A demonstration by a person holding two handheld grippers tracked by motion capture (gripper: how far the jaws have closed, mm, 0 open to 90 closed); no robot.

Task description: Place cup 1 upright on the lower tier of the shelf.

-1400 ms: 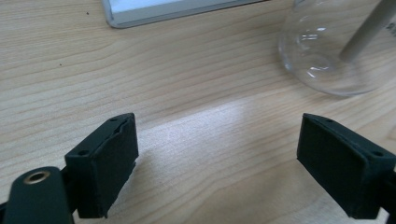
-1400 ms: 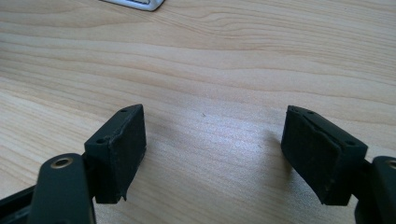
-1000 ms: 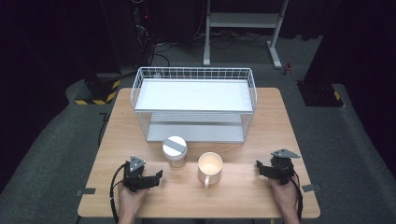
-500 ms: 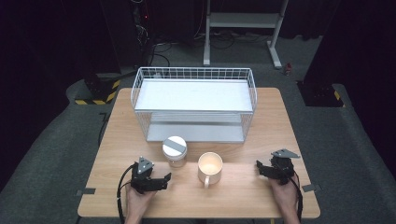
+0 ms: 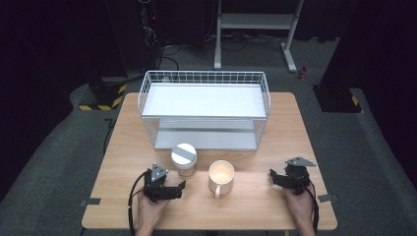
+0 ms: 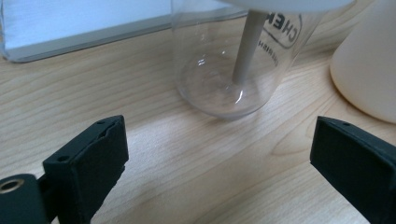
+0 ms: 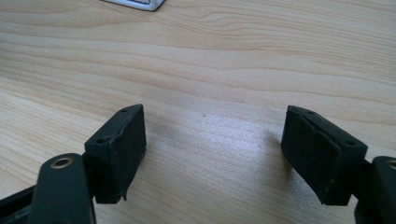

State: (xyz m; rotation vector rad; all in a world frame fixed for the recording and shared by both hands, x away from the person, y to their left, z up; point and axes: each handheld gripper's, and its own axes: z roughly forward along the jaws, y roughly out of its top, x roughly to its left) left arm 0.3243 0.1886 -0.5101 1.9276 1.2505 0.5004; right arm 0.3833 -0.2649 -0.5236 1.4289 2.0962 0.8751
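While hidden from above, jar (image 6: 233, 60) lettering ahead of the left hand-held gripper's (image 6: 219, 154) just-widened, empty jaws.

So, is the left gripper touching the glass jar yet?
Apart. The left gripper view shows bare table between the open left gripper and the glass jar.

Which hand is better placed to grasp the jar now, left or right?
Left. The left claw is open and faces the jar close ahead. The right claw sits far off, beyond the mug.
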